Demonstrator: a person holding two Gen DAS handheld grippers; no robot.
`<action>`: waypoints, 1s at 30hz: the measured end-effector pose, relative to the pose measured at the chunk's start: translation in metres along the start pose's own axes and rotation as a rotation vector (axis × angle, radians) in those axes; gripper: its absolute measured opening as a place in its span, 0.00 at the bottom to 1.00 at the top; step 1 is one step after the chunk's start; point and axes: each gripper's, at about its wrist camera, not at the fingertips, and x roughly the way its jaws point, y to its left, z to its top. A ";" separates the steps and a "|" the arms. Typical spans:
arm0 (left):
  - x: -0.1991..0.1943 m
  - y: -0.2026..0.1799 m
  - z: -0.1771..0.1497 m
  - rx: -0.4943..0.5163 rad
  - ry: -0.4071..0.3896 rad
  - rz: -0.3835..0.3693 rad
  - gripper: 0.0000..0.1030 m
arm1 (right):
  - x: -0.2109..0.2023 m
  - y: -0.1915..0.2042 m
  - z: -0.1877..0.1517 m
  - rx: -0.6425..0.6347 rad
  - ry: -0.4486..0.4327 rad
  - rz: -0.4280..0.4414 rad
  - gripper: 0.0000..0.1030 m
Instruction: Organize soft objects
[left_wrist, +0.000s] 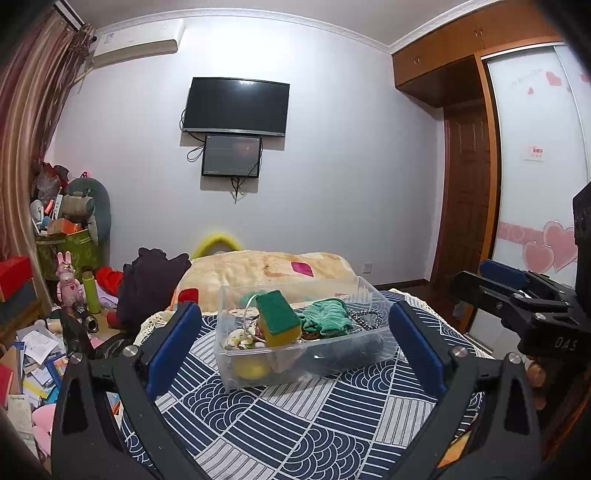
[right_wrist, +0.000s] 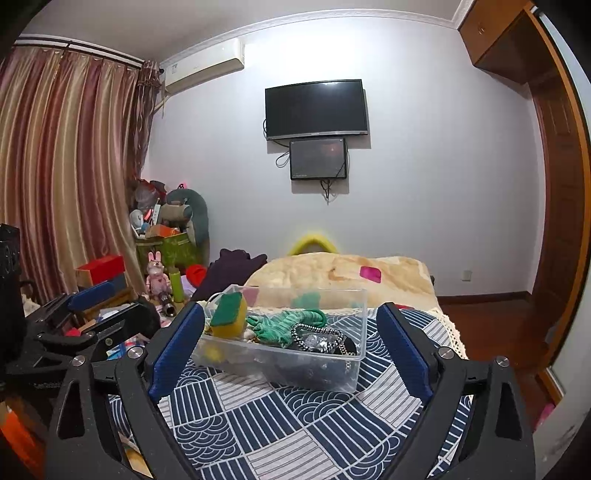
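A clear plastic bin (left_wrist: 373, 295) (right_wrist: 360, 321) stands on the blue-and-white patterned bedspread (left_wrist: 295, 417) (right_wrist: 288, 417). It holds a green-and-yellow sponge (left_wrist: 279, 317) (right_wrist: 229, 314), a green knitted cloth (left_wrist: 327, 315) (right_wrist: 288, 323), a black-and-white cord (left_wrist: 364, 317) (right_wrist: 314, 332), a yellow item low at the left (left_wrist: 251, 367) and other small things. My left gripper (left_wrist: 295, 328) is open and empty, just short of the bin. My right gripper (right_wrist: 291, 328) is open and empty, also just short of it. Each gripper shows at the edge of the other's view (left_wrist: 513, 291) (right_wrist: 96, 310).
A folded beige blanket (left_wrist: 258, 269) (right_wrist: 351, 273) lies behind the bin, with dark clothing (left_wrist: 151, 288) (right_wrist: 229, 269) to its left. A cluttered desk with papers, toys and boxes (left_wrist: 55, 325) (right_wrist: 155, 280) is at the left. A wardrobe (left_wrist: 532, 166) stands at the right.
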 end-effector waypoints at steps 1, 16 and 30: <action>0.000 0.000 0.000 -0.001 0.000 0.000 1.00 | 0.000 0.000 0.000 0.000 0.001 0.000 0.91; 0.000 0.003 0.001 -0.013 0.001 0.007 1.00 | -0.002 0.002 0.001 0.003 0.000 -0.019 1.00; 0.003 0.002 -0.001 -0.011 0.009 -0.005 1.00 | 0.000 0.004 -0.002 0.003 0.004 -0.016 1.00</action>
